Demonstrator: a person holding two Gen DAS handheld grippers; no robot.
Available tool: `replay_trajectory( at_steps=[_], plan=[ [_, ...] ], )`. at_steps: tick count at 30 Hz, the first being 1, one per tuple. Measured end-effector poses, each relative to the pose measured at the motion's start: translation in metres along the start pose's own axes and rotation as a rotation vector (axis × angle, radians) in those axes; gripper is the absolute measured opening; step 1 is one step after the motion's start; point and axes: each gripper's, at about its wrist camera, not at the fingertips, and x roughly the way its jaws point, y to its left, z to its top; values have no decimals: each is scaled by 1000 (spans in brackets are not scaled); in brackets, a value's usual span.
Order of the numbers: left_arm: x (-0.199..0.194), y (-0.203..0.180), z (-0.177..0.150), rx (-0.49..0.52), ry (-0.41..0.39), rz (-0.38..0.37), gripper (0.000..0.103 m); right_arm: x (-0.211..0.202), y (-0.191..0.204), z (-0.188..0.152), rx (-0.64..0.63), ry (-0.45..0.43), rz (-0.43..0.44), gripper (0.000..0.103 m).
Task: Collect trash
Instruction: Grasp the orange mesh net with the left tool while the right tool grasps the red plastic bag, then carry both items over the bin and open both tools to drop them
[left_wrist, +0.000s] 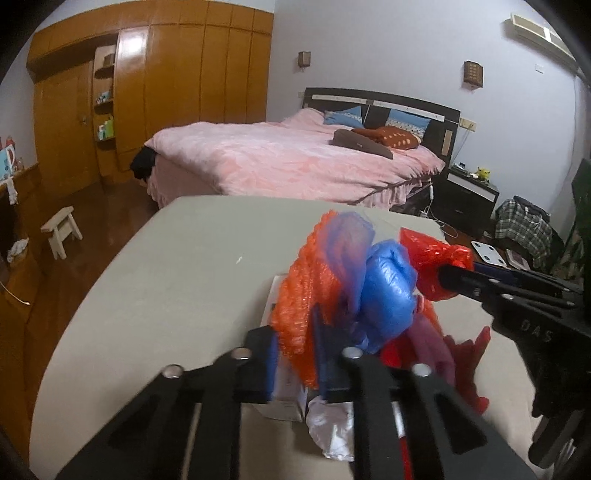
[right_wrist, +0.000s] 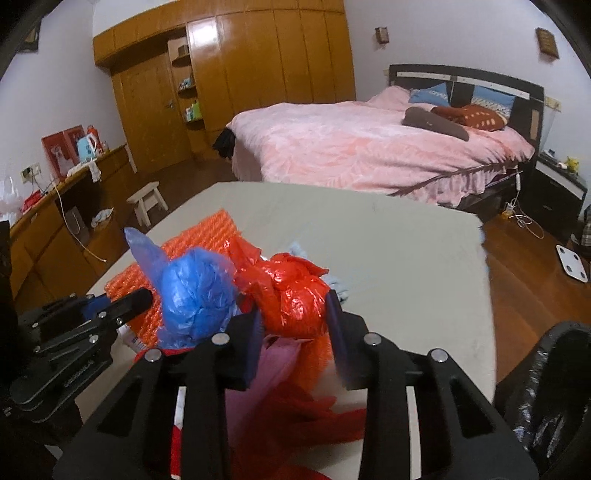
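A heap of trash lies on the beige table (left_wrist: 166, 277): orange bubble wrap (left_wrist: 299, 295), a crumpled blue plastic bag (left_wrist: 384, 291) and a red plastic bag (left_wrist: 432, 251). My left gripper (left_wrist: 295, 350) is shut on a fold of the orange bubble wrap, with white paper (left_wrist: 332, 432) below it. In the right wrist view my right gripper (right_wrist: 295, 325) has its pads against the balled red plastic bag (right_wrist: 291, 299). The blue bag (right_wrist: 195, 295) sits to its left, and the left gripper (right_wrist: 136, 299) reaches into the orange wrap (right_wrist: 199, 236). Pink plastic (right_wrist: 277, 354) hangs under the red bag.
A black bin bag (right_wrist: 554, 387) gapes at the table's right edge. Beyond the table (right_wrist: 388, 258) stand a pink bed (right_wrist: 369, 147), a small white stool (right_wrist: 147, 201), a wooden wardrobe (right_wrist: 240, 74) and a white scale (right_wrist: 572, 264) on the wood floor.
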Motion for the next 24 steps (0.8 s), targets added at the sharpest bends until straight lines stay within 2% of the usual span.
replay_trajectory(
  at_steps=[9,15,20,24],
  plan=[
    [-34,-6,19,-17,-95,13,11,-39,-10,9,6,-74,-21,31],
    [-65,-24,36,-2,-147,3,11,-76,-24,15,32,-129,-53,31],
    [-86,-51,48,22,-177,-56,11,-111,-43,10,56,-159,-103,31],
    [-94,-83,54,48,-182,-148,11,-141,-67,-2,95,-175,-158,31]
  ],
)
